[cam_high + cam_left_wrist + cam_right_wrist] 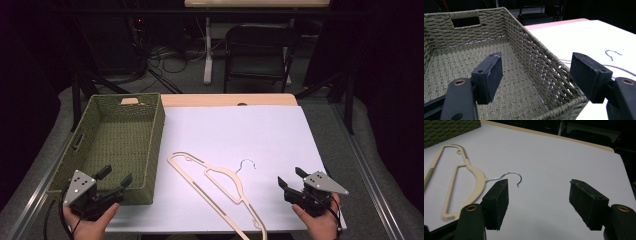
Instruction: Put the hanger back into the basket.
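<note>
Left gripper: held at the near left corner of the surface, at the near right corner of the woven basket. Fingers released, wide gap, grasping nothing. In the left gripper view one finger stands over the basket floor, the other outside the right wall, so the near right corner of the basket lies in the gap; contact with the weave cannot be told.

Right gripper: held at the near right of the surface, pointing left toward the hanger. Fingers released, wide apart, nothing between them but bare white surface.

Hanger: cream plastic body with a metal hook, lying flat on the white surface, between the two grippers, near centre. It runs diagonally from far left to the near edge; the hook points right, toward the right gripper. In the right gripper view the hook lies just beyond the left finger, apart from it.

Basket: olive green, rectangular, cut-out handle in far wall, nothing inside. It sits at the left of the surface.

Writing: no brand, label or lettering legible on hanger, basket or grippers.
</note>
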Demonstrator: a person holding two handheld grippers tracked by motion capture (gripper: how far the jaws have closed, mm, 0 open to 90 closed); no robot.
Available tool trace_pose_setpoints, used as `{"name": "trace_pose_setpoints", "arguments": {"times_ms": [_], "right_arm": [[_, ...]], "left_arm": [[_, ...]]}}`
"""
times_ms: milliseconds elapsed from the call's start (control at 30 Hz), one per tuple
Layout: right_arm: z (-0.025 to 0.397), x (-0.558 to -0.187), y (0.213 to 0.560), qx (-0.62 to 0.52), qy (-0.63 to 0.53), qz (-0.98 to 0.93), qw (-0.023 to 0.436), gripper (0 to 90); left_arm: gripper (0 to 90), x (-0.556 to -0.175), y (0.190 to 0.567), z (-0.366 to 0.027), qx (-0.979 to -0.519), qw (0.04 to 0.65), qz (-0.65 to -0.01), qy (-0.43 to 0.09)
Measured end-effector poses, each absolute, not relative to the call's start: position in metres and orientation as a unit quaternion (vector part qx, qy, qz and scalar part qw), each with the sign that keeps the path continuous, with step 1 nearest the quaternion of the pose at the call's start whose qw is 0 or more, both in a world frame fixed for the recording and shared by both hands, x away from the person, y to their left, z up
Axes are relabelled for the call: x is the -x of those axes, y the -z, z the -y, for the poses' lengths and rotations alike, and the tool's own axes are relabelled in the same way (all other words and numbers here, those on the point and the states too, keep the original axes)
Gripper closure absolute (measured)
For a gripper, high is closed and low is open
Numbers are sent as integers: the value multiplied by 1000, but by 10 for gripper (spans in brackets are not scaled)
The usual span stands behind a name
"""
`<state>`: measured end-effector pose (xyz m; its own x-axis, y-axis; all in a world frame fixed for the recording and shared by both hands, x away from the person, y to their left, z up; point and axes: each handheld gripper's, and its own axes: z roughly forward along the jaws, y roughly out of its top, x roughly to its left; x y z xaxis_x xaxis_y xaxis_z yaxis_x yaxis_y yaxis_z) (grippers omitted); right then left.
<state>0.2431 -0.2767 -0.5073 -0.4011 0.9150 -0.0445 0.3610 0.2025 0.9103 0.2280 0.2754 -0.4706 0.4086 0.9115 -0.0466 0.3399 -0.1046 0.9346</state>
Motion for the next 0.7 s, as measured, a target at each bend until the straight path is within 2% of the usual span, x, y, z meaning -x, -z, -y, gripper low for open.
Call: {"name": "trace_pose_setpoints", "arguments": {"times_ms": [467, 700], "right_arm": [[264, -251, 512, -447, -396, -744, 299, 310], [264, -257, 509, -456, -385, -755, 271, 326]], "left_arm": [[272, -232, 470, -271, -689, 487, -454, -287], [278, -230, 471, -270, -693, 485, -452, -284]]}}
